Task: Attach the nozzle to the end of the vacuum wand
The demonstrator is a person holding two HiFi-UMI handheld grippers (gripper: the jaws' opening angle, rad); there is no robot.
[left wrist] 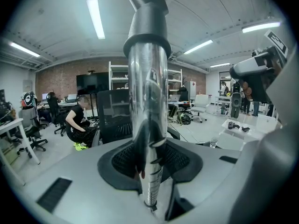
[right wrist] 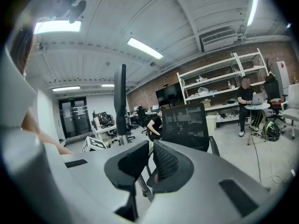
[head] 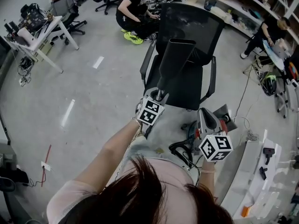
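Note:
A chrome vacuum wand (left wrist: 147,106) stands upright between the pads of my left gripper (left wrist: 149,171), which is shut on it. A dark flat nozzle (left wrist: 148,17) sits on the wand's top end. In the head view the left gripper (head: 159,96) holds that nozzle (head: 175,59) up in front of a black chair. My right gripper (head: 206,115) hovers to the right, apart from the wand. Its pads (right wrist: 163,164) stand a narrow gap apart with nothing between them. The right gripper view shows the nozzle (right wrist: 121,94) edge-on at the left.
A black mesh office chair (head: 187,45) stands straight ahead. Behind it a person in black (head: 135,13) crouches on the floor. Desks with gear (head: 37,31) are at the far left. A white bench (head: 261,171) with tools is at the right, and black cables (head: 184,150) lie below the grippers.

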